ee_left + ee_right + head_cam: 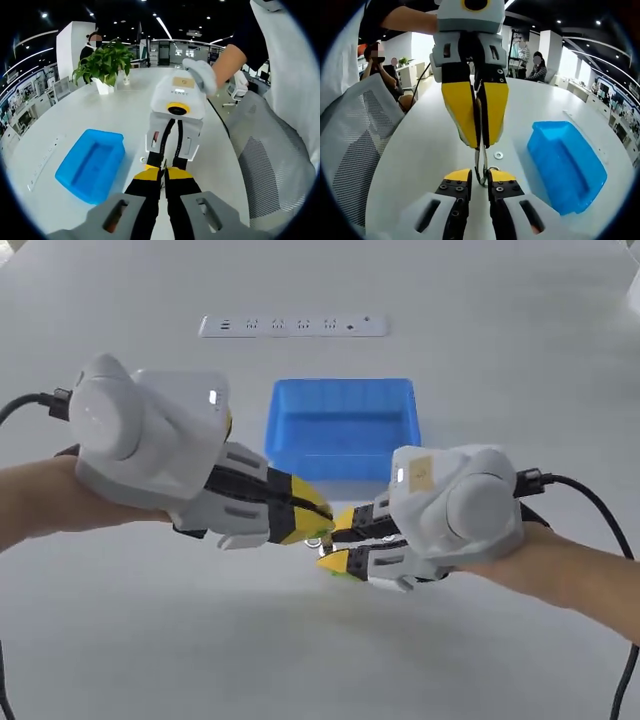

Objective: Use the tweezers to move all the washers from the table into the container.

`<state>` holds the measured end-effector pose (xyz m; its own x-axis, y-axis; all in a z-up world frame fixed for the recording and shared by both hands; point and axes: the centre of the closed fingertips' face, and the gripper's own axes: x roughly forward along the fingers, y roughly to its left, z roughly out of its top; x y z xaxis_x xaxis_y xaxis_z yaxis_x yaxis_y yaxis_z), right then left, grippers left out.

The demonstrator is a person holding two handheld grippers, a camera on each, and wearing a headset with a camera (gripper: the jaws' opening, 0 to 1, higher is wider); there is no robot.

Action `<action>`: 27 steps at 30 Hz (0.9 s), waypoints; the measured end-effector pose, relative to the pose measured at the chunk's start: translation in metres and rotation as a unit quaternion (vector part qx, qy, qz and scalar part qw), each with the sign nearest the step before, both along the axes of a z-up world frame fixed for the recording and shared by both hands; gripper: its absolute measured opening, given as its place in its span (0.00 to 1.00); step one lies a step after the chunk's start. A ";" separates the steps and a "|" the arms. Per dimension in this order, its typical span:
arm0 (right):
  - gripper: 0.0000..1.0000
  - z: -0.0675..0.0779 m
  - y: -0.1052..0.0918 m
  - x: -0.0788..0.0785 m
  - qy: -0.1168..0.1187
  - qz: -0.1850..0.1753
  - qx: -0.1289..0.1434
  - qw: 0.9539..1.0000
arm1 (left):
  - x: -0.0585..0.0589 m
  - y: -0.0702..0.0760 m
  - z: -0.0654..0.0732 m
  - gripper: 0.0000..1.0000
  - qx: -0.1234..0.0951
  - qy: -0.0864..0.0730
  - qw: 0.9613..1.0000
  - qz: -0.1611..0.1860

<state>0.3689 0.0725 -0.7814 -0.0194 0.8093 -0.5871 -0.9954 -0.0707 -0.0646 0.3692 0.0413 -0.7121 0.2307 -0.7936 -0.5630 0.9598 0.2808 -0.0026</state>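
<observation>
My left gripper (318,512) and right gripper (338,538) meet tip to tip in front of the blue container (343,425). In the right gripper view the left gripper (481,142) comes down from the top, its yellow jaws shut on the thin metal tweezers (481,167). The tweezers' lower end sits between the jaws of my right gripper (480,177), which are closed against it. One small washer (498,155) lies on the white table just beside the tweezers. The left gripper (163,174) faces the right gripper (172,150) head on, and the container (91,165) lies to the left.
A white power strip (293,326) lies on the table beyond the container. Cables trail from both grippers. A potted plant (104,65) stands at the far end of the table, mesh office chairs (355,145) flank it, and people stand in the background.
</observation>
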 end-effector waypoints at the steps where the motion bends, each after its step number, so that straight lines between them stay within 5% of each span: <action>1: 0.12 0.000 0.000 0.000 0.000 0.001 0.001 1.000 | 0.000 0.000 0.000 0.06 0.001 0.000 1.000 0.000; 13: 0.10 -0.001 0.004 0.001 0.001 0.014 0.004 1.000 | 0.001 0.002 -0.002 0.06 0.001 0.007 1.000 0.000; 21: 0.09 0.000 0.005 0.002 -0.007 0.015 0.010 1.000 | 0.001 0.004 -0.007 0.07 0.021 -0.016 0.999 -0.018; 27: 0.09 0.001 0.004 0.002 -0.002 0.010 0.015 1.000 | 0.003 0.003 -0.007 0.08 0.020 -0.013 1.000 -0.013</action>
<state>0.3705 0.0763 -0.7808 -0.0339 0.8255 -0.5634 -0.9935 -0.0892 -0.0709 0.3717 0.0444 -0.7192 0.2256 -0.7766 -0.5882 0.9663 0.2550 0.0339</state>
